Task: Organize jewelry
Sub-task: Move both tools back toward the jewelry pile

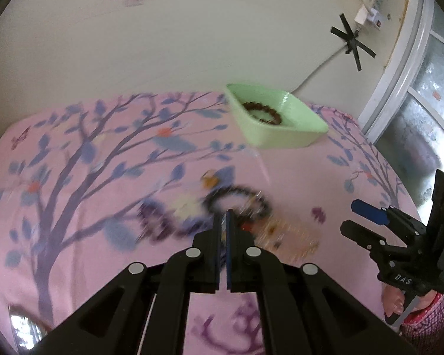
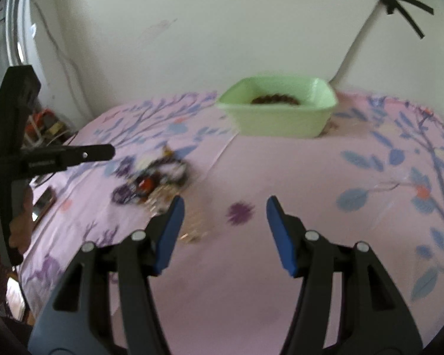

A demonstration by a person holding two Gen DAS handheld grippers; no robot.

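A blurred heap of jewelry lies on the pink tree-print cloth: a dark bead bracelet, a purple bead bracelet and a gold chain. My left gripper is shut, its tips over the heap, and I see nothing between them. My right gripper stands open and empty over bare cloth, right of the heap. A green tray at the back holds a brown bead bracelet. In the right wrist view the tray sits straight ahead.
A wall rises right behind the table, with a cable fixed by black tape crosses. A window frame stands at the right. Clutter sits past the table's left edge, and flat dark objects lie near a hand there.
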